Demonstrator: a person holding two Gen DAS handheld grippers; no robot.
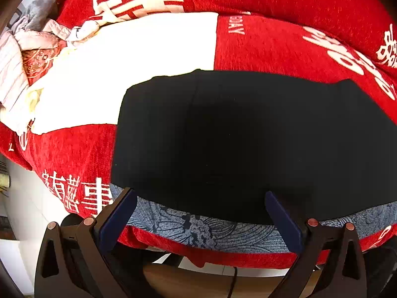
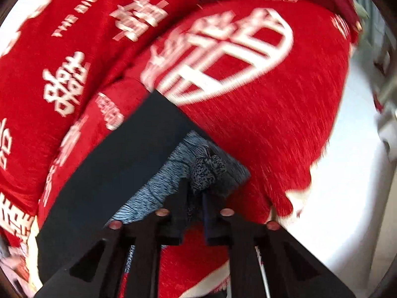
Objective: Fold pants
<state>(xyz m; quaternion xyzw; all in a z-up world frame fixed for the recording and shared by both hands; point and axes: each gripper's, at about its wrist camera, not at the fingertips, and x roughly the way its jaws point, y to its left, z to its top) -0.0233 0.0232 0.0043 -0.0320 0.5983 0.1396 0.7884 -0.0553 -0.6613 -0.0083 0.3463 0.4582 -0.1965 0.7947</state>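
The pants [image 1: 223,136] are black and lie flat on a red blanket [image 1: 285,44] w/ white characters. Their near edge rests on a blue-grey patterned cloth [image 1: 198,228], which shows as a strip along the near side of the blanket.

In the left wrist view, the left gripper [image 1: 201,213] hangs over this near edge. Its two dark blue fingers [image 1: 119,218] stand wide apart and nothing is between them; the tips are just at the hem of the pants.

In the right wrist view, which is blurred, the right gripper [image 2: 194,198] has its jaws nearly together. A bunch of the patterned cloth [image 2: 206,168] is pinched at the tips. The pants [image 2: 111,173] run as a dark band to the left of it, from near left to the centre.

Far left in the left view there is a white sheet [image 1: 136,62] on the blanket, and beyond it a heap of pale clothes [image 1: 29,37].
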